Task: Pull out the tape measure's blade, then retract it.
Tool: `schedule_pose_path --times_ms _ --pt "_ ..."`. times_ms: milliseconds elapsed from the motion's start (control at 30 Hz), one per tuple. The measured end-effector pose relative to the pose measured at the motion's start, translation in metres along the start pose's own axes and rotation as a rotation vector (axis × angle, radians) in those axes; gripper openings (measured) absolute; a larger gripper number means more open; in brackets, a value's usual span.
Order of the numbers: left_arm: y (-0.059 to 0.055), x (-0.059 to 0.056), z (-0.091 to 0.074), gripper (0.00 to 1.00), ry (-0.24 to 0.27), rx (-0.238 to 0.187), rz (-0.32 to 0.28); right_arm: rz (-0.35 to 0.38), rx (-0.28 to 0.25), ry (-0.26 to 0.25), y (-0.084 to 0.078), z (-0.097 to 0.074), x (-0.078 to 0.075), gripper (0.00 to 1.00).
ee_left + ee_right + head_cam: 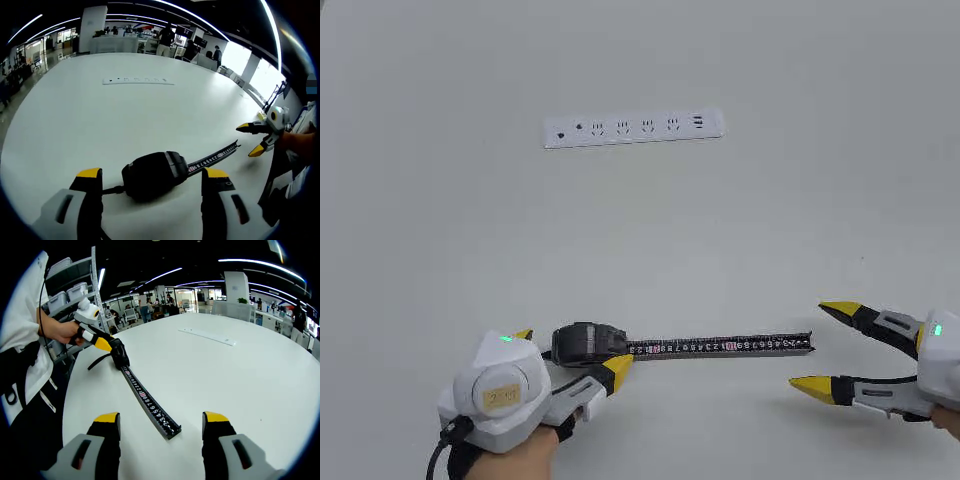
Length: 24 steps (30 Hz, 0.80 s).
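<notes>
Both our left gripper (pixel 572 351) and right gripper (pixel 820 346) have jaws spread, tape measure (pixel 588 343) near left between the left jaws, so we fear its free blade (pixel 720 346) whipping back uncontrolled

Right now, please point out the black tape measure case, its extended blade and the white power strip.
Black tape measure case (pixel 588 343): head view, top of housing.
Extended dark blade (pixel 720 346): head view, middle of its length.
White power strip (pixel 633 127): head view, centre of its face.
</notes>
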<state>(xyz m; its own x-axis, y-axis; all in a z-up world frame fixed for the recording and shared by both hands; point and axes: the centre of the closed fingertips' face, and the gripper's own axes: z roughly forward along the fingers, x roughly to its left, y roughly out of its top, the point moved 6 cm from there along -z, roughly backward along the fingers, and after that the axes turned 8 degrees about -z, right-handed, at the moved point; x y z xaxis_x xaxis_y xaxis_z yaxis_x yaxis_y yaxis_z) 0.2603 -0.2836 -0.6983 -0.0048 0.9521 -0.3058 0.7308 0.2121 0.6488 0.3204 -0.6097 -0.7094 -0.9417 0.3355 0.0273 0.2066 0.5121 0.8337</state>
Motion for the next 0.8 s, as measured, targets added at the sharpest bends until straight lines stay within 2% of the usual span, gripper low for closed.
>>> schedule_pose_path --times_ms 67,233,333,400,433,500,633,800 --pt "0.000 0.001 0.000 0.80 0.007 -0.023 -0.024 -0.001 0.000 0.001 0.000 0.001 0.001 0.67" --pt "-0.003 -0.002 0.003 0.81 0.017 -0.046 -0.060 -0.001 -0.003 -0.003 0.000 0.000 0.000 0.67" --pt "-0.002 -0.012 0.005 0.81 0.013 -0.061 -0.036 -0.001 -0.004 -0.004 0.001 0.000 0.000 0.67" --pt "-0.002 -0.012 0.006 0.81 0.023 -0.071 -0.052 0.002 -0.004 -0.003 0.001 0.000 0.000 0.67" --pt "-0.002 -0.012 0.007 0.80 0.016 -0.069 -0.069 0.003 -0.003 -0.004 0.001 -0.001 -0.001 0.67" --pt "-0.002 -0.013 0.008 0.80 0.023 -0.067 -0.050 0.003 -0.005 -0.005 0.001 -0.001 -0.001 0.67" --pt "-0.002 -0.012 0.009 0.79 0.033 -0.071 -0.061 0.006 -0.005 -0.003 0.000 -0.001 -0.002 0.67" --pt "-0.002 -0.009 0.011 0.78 0.055 -0.068 -0.062 -0.008 0.001 0.024 -0.004 0.005 -0.002 0.62"
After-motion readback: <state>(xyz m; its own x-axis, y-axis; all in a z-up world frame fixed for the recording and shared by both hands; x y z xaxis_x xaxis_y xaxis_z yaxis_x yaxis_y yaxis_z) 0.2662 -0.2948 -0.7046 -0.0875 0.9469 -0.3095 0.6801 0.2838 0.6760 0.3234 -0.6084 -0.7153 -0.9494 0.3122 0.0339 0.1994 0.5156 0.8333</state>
